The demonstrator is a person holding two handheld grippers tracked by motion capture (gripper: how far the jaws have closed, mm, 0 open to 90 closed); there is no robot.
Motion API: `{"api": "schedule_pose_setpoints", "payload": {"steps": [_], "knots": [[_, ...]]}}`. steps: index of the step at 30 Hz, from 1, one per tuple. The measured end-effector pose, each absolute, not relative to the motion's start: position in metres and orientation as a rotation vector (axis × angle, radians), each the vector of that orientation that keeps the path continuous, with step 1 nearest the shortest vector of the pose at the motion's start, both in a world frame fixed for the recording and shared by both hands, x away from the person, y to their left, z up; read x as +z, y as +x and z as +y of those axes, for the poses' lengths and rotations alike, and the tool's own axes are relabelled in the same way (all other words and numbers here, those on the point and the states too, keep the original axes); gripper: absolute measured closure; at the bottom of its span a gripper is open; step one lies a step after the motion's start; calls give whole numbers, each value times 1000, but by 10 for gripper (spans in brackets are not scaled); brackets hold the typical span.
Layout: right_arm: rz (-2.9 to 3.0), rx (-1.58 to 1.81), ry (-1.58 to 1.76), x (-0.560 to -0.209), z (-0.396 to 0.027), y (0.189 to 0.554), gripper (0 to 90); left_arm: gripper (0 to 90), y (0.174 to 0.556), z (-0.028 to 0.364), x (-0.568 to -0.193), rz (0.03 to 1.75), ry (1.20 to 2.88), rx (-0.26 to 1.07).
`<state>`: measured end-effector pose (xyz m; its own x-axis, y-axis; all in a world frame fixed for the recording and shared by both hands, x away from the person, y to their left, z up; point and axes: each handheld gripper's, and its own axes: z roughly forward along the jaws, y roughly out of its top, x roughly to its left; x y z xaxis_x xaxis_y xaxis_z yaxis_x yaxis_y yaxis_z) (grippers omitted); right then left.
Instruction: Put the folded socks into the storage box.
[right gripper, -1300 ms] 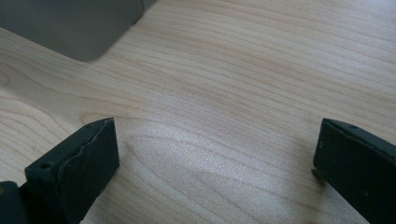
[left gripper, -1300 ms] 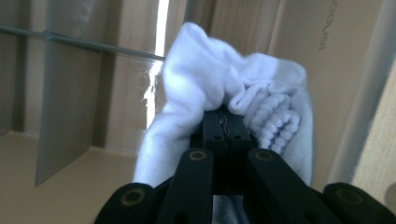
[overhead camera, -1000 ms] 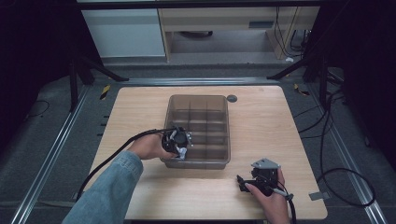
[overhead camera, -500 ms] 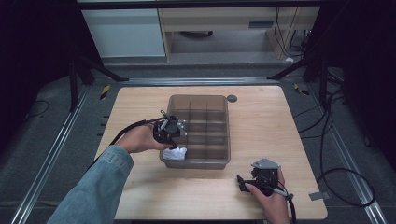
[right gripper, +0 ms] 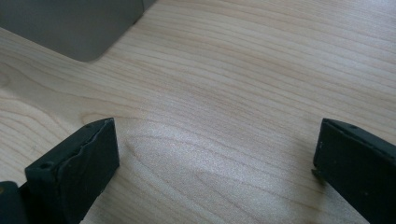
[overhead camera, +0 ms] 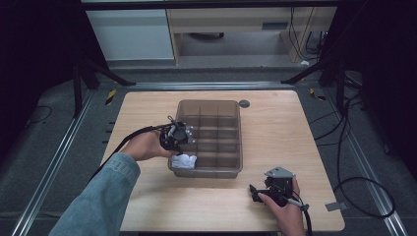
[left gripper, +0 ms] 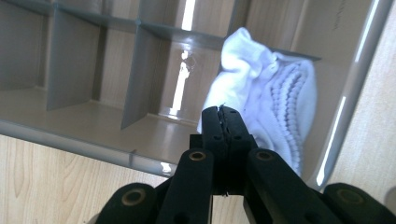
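The white cloth (overhead camera: 184, 161) lies bunched in the near-left corner cell of the tray (overhead camera: 231, 171), so it looks stowed there. The left gripper (overhead camera: 183, 134) hovers just above the tray's left wall beside that cell, its jaws pressed together on nothing, as the left gripper view (left gripper: 223, 116) shows. The right gripper (overhead camera: 254, 191) rests on the table (overhead camera: 275, 123) near the tray's near-right corner, jaws wide apart, idle. The tray's dividers hem the cloth in; a small dark disc (overhead camera: 244, 103) sits beyond the tray's far-right corner.
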<state>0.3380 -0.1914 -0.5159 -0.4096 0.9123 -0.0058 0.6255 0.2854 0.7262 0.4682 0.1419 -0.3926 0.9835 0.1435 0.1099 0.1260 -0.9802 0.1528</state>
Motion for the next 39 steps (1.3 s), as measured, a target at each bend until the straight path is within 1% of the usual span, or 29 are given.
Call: {"api": "schedule_pose_setpoints", "payload": {"steps": [18, 25, 35, 39], "knots": [[2138, 916, 1381, -516, -191, 338, 4, 897, 466, 146, -411, 264, 2984, 149], [2138, 915, 1381, -516, -191, 338, 4, 898, 463, 138, -430, 254, 3044, 174], [2138, 915, 1381, -516, -191, 338, 4, 898, 461, 140, -433, 285, 3024, 194], [2138, 916, 1381, -516, -191, 338, 4, 898, 458, 139, -428, 256, 3032, 205]]}}
